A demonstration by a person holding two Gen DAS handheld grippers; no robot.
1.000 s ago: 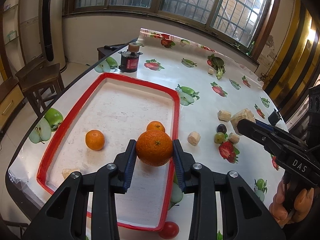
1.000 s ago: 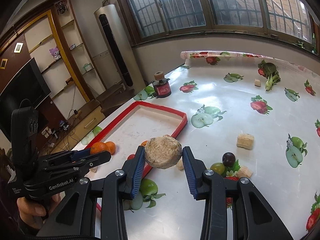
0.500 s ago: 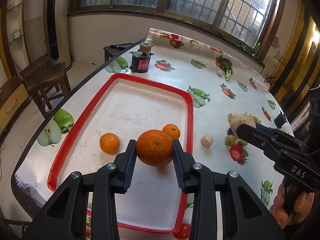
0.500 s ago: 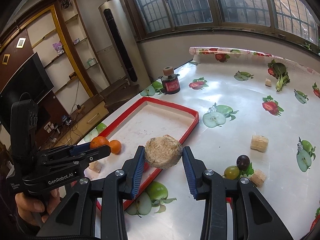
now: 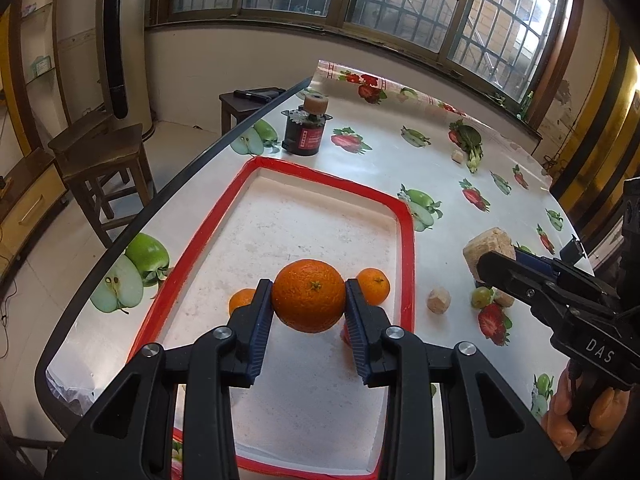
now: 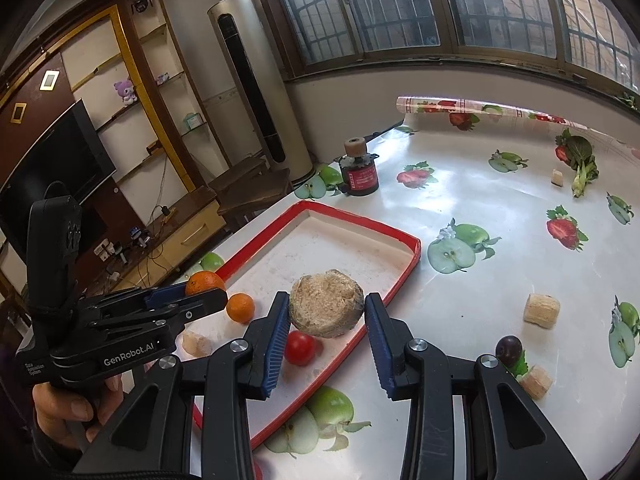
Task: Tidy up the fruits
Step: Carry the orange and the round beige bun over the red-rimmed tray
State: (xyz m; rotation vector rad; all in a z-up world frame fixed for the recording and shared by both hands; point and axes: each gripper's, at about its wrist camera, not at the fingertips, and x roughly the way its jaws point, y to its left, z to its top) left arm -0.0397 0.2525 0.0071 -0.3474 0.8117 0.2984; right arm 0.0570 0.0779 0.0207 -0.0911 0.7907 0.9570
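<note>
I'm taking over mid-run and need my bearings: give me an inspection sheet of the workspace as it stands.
Surface: table under a fruit-print cover.
Job's things: red-rimmed tray holds two small oranges, a cherry tomato and a beige chunk; green grape and dark grape lie outside it.
Clutter: beige chunks, a small motor, a leafy vegetable.
Grippers: left gripper clamps a large orange; right gripper clamps a brown round chunk.
Cables: wires by the TV cabinet.
Surroundings: barred windows, wooden stools, tower air conditioner.
</note>
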